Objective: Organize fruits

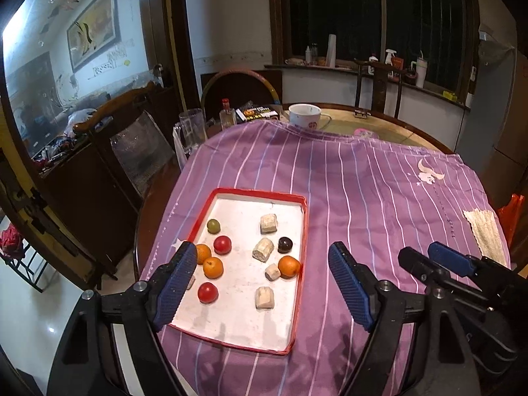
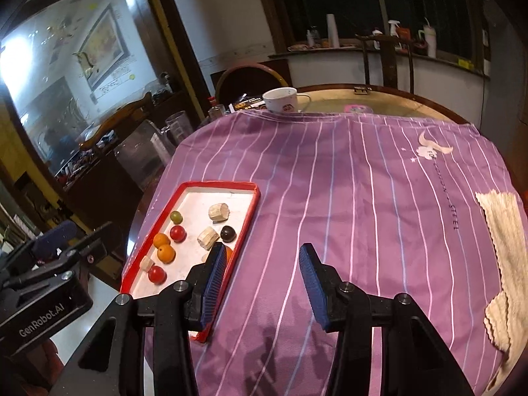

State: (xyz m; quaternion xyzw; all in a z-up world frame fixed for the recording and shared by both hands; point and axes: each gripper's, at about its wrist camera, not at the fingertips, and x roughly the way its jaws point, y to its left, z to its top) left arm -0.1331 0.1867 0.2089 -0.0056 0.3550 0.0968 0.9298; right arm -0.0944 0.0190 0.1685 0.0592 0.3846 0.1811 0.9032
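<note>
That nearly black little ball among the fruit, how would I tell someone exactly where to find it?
Find the red-rimmed white tray on the purple striped cloth. Along the tray's right side, beyond the lone orange fruit, sits the dark ball. It is the only near-black piece; the others are orange, red, green or pale beige.

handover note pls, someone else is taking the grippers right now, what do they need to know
Left gripper: open, empty, above the tray.
Right gripper: open, empty, over the purple cloth right of the tray.
Fruits: all in the tray. Green, two red and two orange on the left; dark one and another orange on the right, among pale chunks.
Done: fruits inside the tray.
Left: grouping, if required, cannot be judged.
</note>
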